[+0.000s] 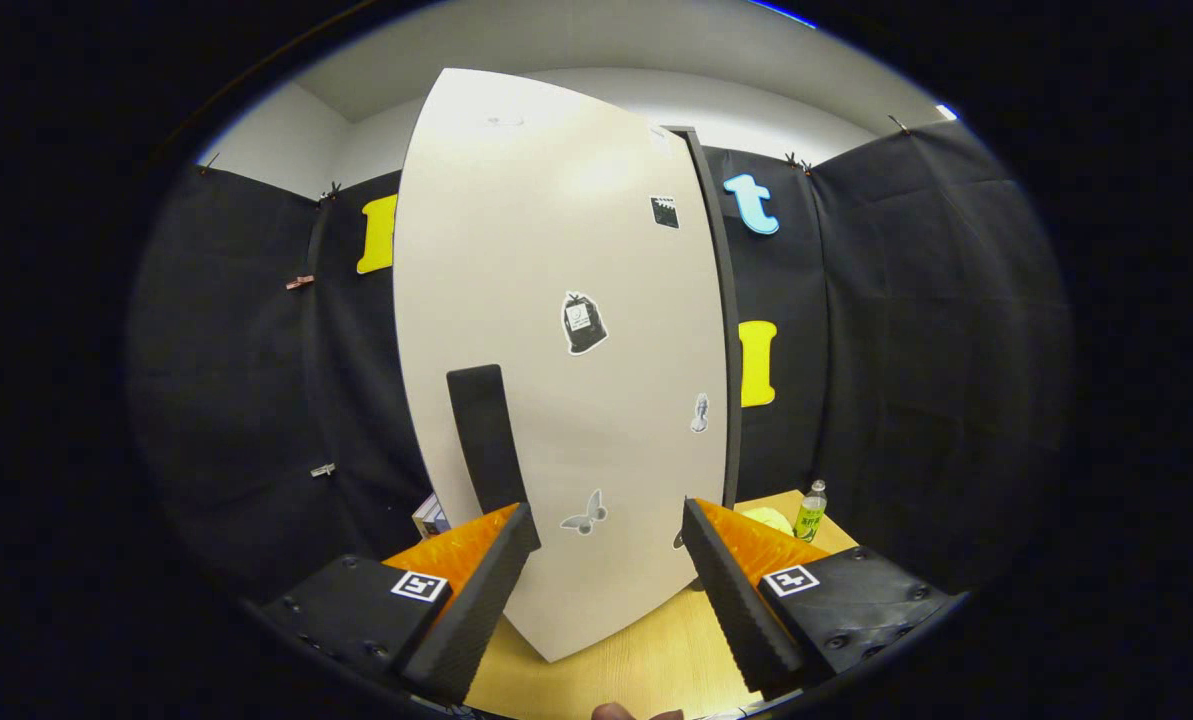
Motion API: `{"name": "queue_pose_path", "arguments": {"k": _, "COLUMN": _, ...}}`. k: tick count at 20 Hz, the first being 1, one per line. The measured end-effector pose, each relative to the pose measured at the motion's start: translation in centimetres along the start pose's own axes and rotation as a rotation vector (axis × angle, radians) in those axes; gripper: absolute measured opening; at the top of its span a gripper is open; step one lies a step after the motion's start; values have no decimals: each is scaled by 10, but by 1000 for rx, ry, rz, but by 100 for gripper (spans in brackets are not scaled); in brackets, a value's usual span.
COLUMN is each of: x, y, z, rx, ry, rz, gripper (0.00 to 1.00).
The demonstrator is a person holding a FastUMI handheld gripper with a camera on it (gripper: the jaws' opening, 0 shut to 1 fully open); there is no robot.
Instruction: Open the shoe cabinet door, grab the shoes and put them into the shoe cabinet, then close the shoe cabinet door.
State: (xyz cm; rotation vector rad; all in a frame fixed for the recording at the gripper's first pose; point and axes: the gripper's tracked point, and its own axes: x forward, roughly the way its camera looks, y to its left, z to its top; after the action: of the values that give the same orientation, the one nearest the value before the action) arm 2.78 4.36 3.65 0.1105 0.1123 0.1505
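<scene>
Wooden table (646, 665), gripper (611, 530) wide open before cabinet door (556, 330)

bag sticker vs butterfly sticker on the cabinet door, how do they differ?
The bag sticker is dark with a pale patch; the butterfly sticker is pale grey. The bag sits mid-door, well beyond the fingers; the butterfly sits low, just ahead of the open gripper. The bag looks larger. Both are stuck flat on the white cabinet door.

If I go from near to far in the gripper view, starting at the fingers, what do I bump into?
Hand-held gripper, fingers open and holding nothing → wooden table → white cabinet door with its black handle, standing just ahead of the fingers → green bottle beyond them → black cloth wall.
</scene>
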Motion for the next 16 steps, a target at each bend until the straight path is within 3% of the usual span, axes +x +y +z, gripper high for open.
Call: {"name": "queue_pose_path", "arguments": {"k": 16, "x": 5, "y": -5, "z": 4, "rx": -36, "ry": -17, "rz": -34, "gripper": 98}}
